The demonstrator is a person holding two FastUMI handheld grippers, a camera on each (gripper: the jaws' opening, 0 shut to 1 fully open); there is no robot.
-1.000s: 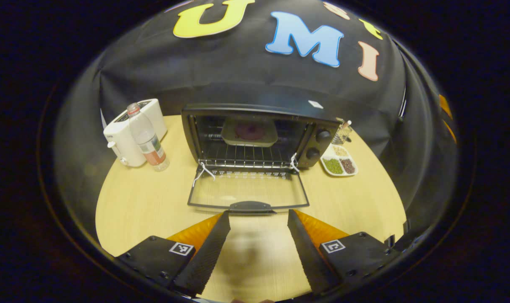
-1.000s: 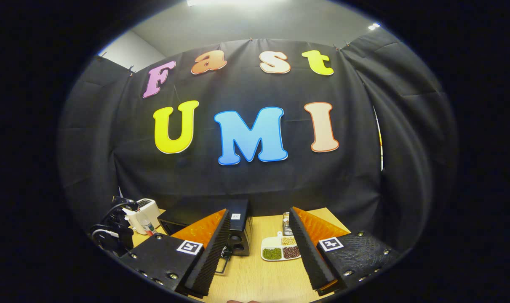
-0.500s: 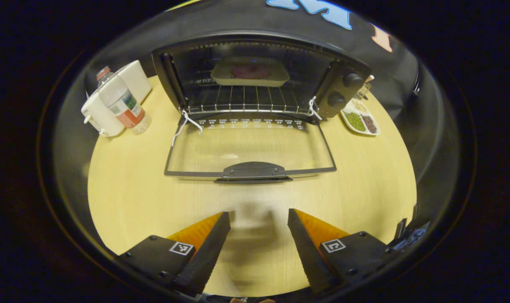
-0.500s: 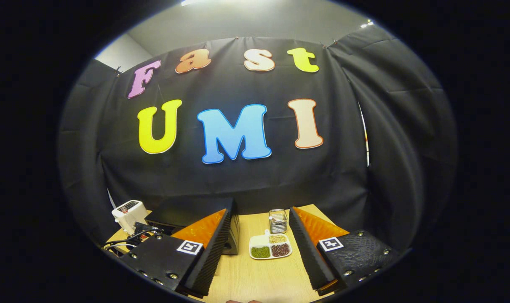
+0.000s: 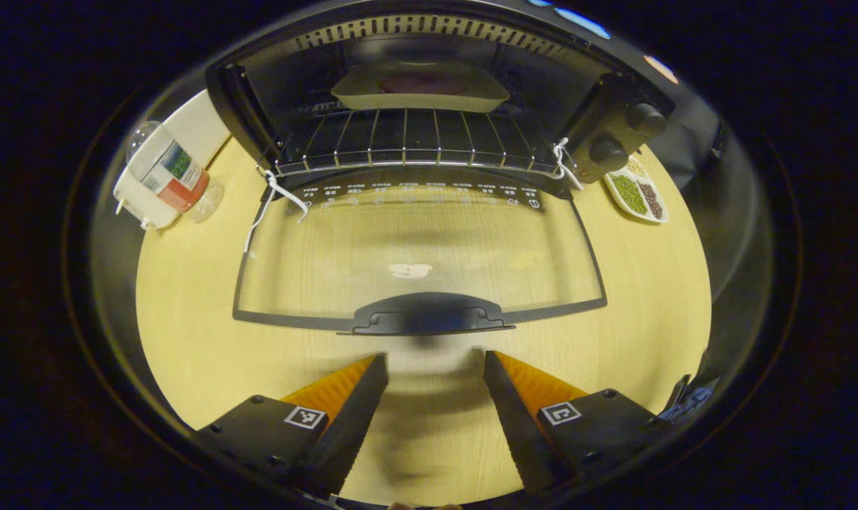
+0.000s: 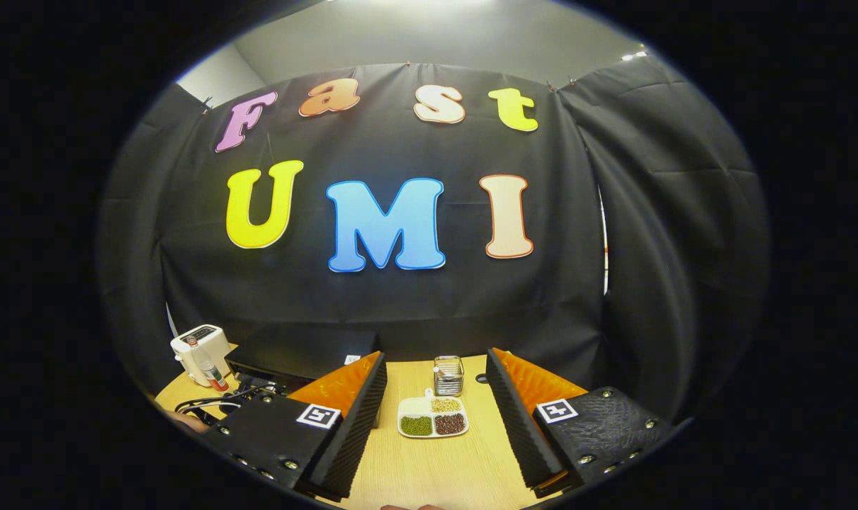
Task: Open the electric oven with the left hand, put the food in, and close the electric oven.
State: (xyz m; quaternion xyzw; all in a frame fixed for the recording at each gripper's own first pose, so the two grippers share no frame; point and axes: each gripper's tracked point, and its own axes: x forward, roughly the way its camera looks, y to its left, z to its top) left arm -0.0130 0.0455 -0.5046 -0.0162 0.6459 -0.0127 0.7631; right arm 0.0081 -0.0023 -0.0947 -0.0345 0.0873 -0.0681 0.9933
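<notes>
- the electric oven [image 5: 429, 92] stands at the far side of the tabletop [image 5: 188, 319], its glass door [image 5: 418, 255] swung fully down and lying flat toward the camera.
- the door's dark handle [image 5: 429, 320] sits at the door's near edge, centred.
- inside the oven, a pale tray [image 5: 420, 91] holding a dark reddish piece of food [image 5: 420, 83] rests on the wire rack [image 5: 407, 138], toward the back of the cavity.
- white strings [image 5: 276, 202] hang at the door's hinge corners on both sides of the oven.
- the left hand-held gripper [image 5: 436, 368] hovers just in front of the door handle, its fingers spread wide apart with nothing between them; whether the tips touch the handle cannot be told, and they appear just short of it.
- the oven's two knobs [image 5: 623, 134] sit on its right front panel.
- to the left of the oven are a white appliance [image 5: 188, 134] and a plastic bottle [image 5: 170, 173] with a coloured label, the bottle in front of the appliance.
- to the right of the oven is a white divided dish [image 5: 638, 197] with green and dark beans.
- the right hand-held gripper [image 6: 436, 404] is held off to the oven's right, raised and pointing toward the booth wall, its fingers wide apart and empty.
- in the right gripper view the divided dish lies between the fingers, farther off, with a small clear container [image 6: 448, 375] just behind it.
</notes>
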